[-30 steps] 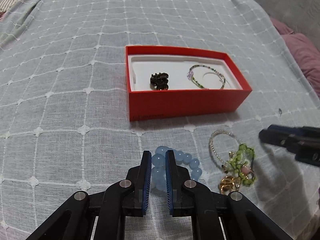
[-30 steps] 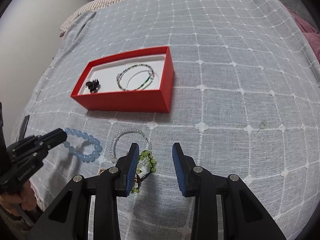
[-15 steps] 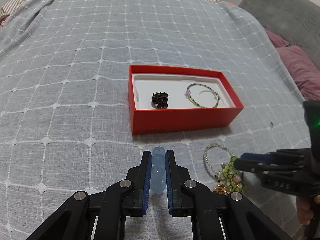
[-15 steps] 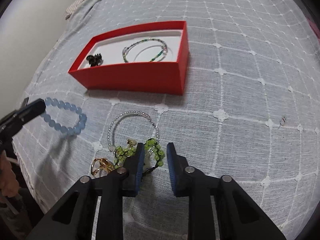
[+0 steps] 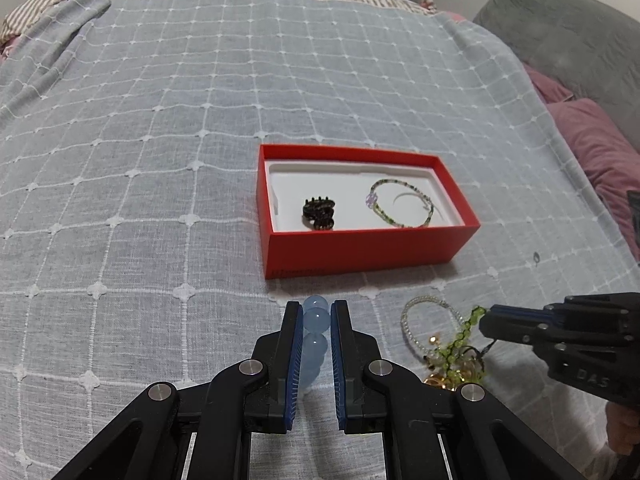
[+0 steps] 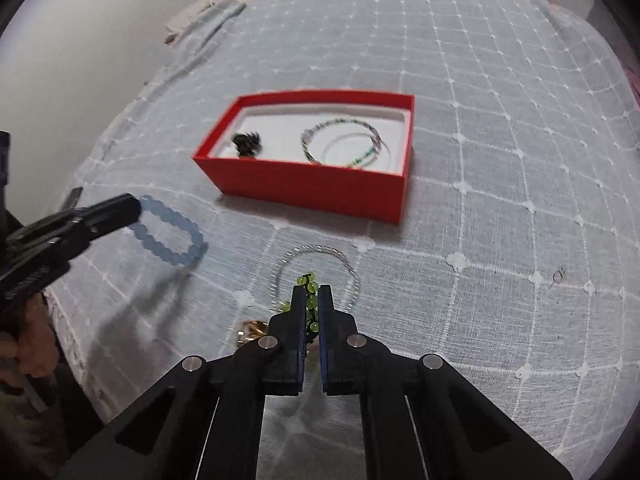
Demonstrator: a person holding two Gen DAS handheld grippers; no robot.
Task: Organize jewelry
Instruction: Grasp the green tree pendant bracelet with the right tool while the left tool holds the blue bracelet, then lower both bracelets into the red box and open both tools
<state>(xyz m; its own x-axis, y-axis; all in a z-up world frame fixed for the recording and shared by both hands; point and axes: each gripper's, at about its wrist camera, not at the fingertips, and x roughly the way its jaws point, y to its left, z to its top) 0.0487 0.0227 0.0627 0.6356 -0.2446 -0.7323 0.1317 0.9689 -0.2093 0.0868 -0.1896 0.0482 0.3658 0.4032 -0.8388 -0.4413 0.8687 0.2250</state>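
Note:
My left gripper (image 5: 315, 310) is shut on a pale blue bead bracelet (image 5: 315, 332) and holds it above the bedspread; the bracelet hangs from it in the right wrist view (image 6: 170, 236). My right gripper (image 6: 311, 294) is shut on a green bead bracelet (image 6: 309, 300), which also shows in the left wrist view (image 5: 460, 340). A clear bead bracelet (image 6: 316, 268) and a gold piece (image 6: 252, 326) lie beside it. The red box (image 5: 372, 250) ahead holds a dark hair claw (image 5: 319, 212) and a thin green bead bracelet (image 5: 402, 208).
A grey checked bedspread (image 5: 160, 140) covers the bed. Purple pillows (image 5: 600, 148) and a grey cushion (image 5: 568, 44) lie at the right. The bed's edge drops off at the left in the right wrist view (image 6: 80, 320).
My left gripper has lifted the blue bracelet off the bedspread. My right gripper has closed on the green bracelet and moved in toward the jewelry pile.

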